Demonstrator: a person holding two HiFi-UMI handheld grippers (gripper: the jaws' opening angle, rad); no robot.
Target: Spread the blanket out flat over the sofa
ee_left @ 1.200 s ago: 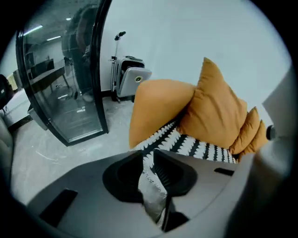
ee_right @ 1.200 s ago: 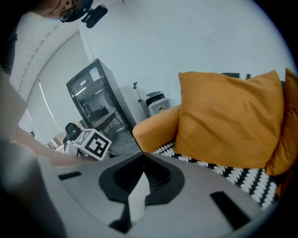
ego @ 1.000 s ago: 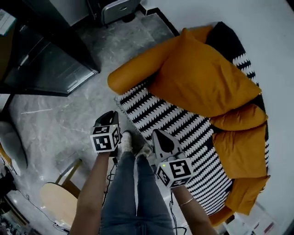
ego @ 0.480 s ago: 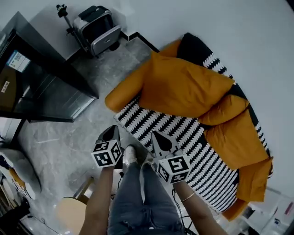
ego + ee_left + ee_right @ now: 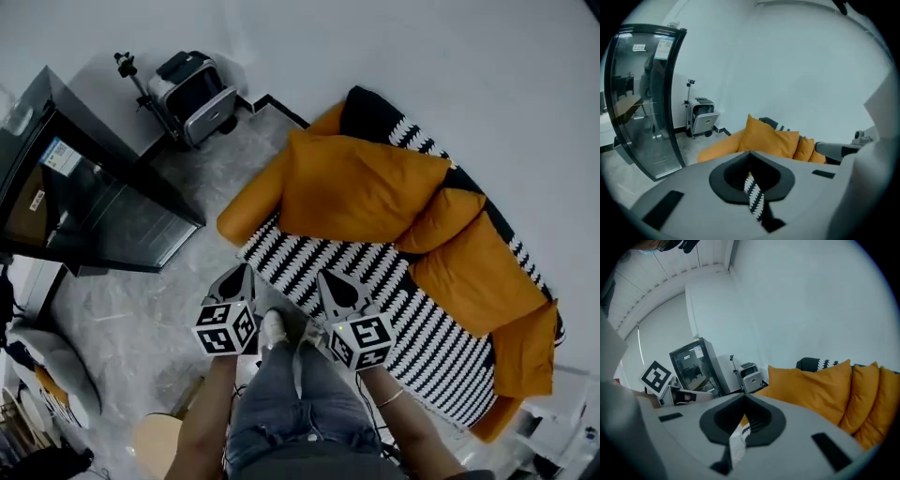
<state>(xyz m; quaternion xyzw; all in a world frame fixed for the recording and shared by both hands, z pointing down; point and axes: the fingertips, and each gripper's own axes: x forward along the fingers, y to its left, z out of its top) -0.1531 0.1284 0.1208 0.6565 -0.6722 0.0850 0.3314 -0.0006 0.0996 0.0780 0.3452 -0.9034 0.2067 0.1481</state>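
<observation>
Left gripper (image 5: 750,174) and right gripper (image 5: 742,420) fingers pinch blanket (image 5: 412,323), half hidden under cushions (image 5: 361,192)

White wall (image 5: 469,66), plain; grey stone-look floor (image 5: 131,309). Dark glass-fronted cabinet (image 5: 84,202) stands at left. A grey case (image 5: 194,94) and thin stand (image 5: 142,94) sit by the wall beyond it.

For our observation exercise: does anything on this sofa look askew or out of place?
Yes. The orange cushions lie on top of the zigzag blanket, the largest tilted at the armrest end, likely pinning it. The left gripper and right gripper each pinch its front edge.
</observation>
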